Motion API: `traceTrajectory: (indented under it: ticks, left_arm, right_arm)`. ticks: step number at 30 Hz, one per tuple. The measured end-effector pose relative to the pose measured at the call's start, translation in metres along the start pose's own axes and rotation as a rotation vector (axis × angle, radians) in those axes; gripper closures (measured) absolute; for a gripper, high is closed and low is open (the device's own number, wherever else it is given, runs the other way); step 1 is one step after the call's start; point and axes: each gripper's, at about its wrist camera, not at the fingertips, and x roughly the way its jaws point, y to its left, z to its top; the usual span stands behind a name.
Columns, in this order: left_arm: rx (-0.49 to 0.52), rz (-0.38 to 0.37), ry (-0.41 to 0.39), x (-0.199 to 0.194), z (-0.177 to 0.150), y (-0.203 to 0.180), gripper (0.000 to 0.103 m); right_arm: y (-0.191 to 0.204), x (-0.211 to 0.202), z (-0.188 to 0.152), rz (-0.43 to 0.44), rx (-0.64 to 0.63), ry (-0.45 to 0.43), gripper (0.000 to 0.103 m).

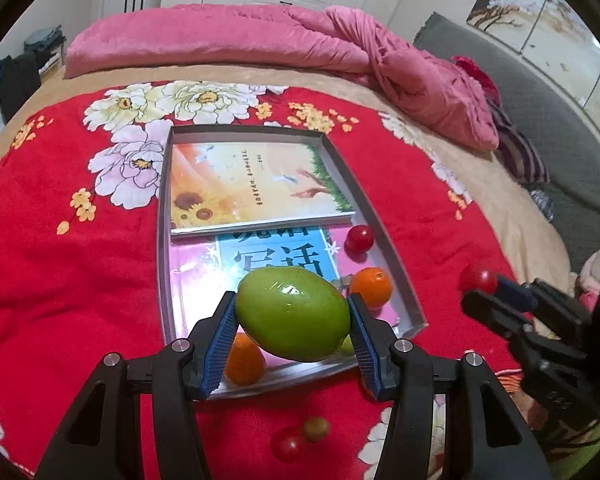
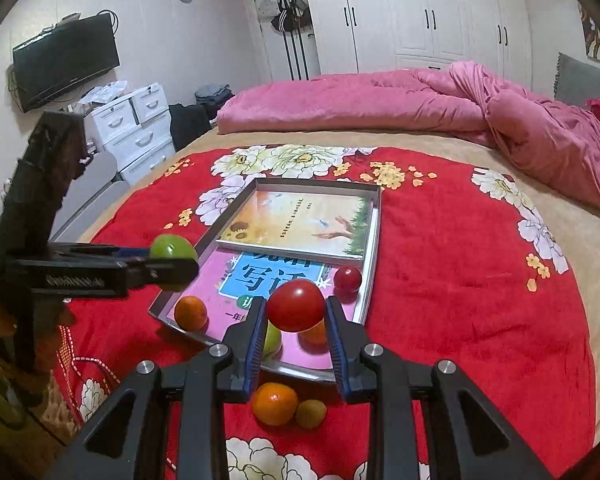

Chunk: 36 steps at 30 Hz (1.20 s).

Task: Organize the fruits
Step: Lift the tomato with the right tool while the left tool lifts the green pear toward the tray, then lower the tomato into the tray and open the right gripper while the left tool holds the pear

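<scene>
We hold the left gripper (image 1: 294,316) clamped on a large green fruit (image 1: 293,314), its blue pads pressed to both ends, hanging above the near end of the metal tray (image 1: 384,228); the right gripper (image 2: 296,312) is pinched nearly closed on a small red fruit (image 2: 296,305), also over the tray's near edge. Inside the tray lie two books, with a red fruit (image 2: 347,279) at two o'clock from the blue-covered book (image 2: 272,276), one orange (image 2: 191,312) at eight o'clock and another orange partly hidden behind our right jaws. Loose on the red blanket (image 2: 440,280), at six o'clock from the tray, sit an orange (image 2: 275,403) and a small yellow-green fruit (image 2: 310,413) touching it. Our worries: the green fruit is smooth and gripped only at its tips, so a tilt could let it pivot out; released from this height, either fruit may roll off the glossy book cover, knock the others, or hop the low rim. Both grippers crowd the same near corner, so a collision is possible. The soft bedding could also tip the tray if we press on its edge
</scene>
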Motion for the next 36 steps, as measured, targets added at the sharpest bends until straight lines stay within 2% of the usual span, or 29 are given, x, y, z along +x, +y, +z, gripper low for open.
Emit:
traceTrajectory:
  ticks: [2,13,24,36]
  left_arm:
    - [-0.012,-0.008,0.014,0.008,-0.001,0.0,0.047]
    - [0.036,0.074,0.051,0.04,-0.007,-0.004,0.047]
    - [0.049,0.115,0.075,0.053,-0.009,-0.001,0.047]
    - [0.089,0.119,0.099,0.059,-0.012,-0.005,0.047]
  right_arm:
    - [0.0,0.002,0.0,0.003,0.002,0.004,0.073]
    - [0.002,0.012,-0.006,0.005,-0.001,0.028,0.073]
    - [0.001,0.022,-0.011,0.001,0.006,0.052,0.073]
    - [-0.002,0.034,-0.016,-0.007,0.016,0.084,0.073]
